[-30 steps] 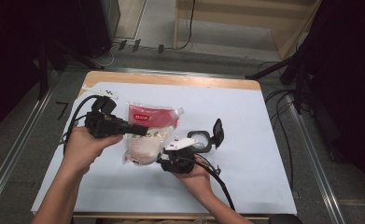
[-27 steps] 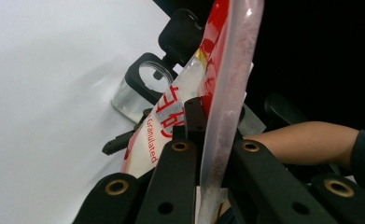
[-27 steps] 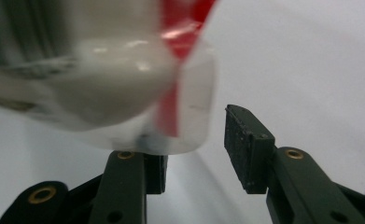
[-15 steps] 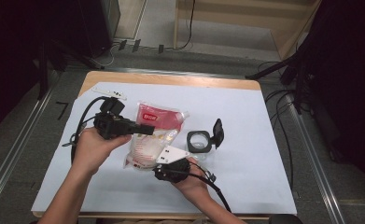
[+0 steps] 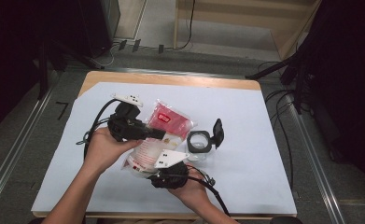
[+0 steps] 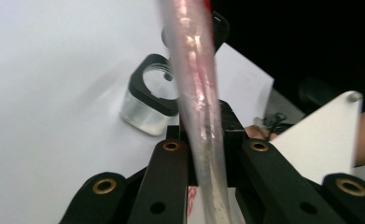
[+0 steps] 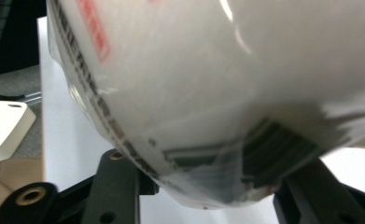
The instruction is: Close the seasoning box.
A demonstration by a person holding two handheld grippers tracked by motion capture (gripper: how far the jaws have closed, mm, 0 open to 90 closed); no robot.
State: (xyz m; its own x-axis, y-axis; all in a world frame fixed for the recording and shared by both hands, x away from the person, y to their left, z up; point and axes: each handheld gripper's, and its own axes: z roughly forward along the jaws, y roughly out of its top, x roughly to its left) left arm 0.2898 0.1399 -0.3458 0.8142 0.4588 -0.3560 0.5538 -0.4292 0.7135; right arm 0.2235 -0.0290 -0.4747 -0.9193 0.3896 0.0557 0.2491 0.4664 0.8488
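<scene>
Clear plastic with a red label: the bag (image 5: pixel 159 135) of white grains is lifted off the table (image 5: pixel 264 140) near its middle, tilted, red end far and to the right, full end near and low. In the left gripper view the bag (image 6: pixel 201 107) shows edge-on as a thin strip running up between the two black jaws, which are pinched on its flat part; they have just been easing open a little, though the plastic is between them and touching. The left gripper (image 5: pixel 154 134) comes at the bag from the left side, with the left hand (image 5: pixel 105 147) behind it.

The right gripper (image 5: pixel 164 173) sits at the near, full end (a barcode shows there in the right gripper view), its jaws standing on either side of the bulging bag (image 7: pixel 208 93) and clamped on it. The right hand (image 5: pixel 192 186) holds it from below.

Just right of the bag stands a clear jar (image 5: pixel 200 143) with a black rim, its flip lid (image 5: pixel 217 133) open and upright. A white sheet covers the table.
</scene>
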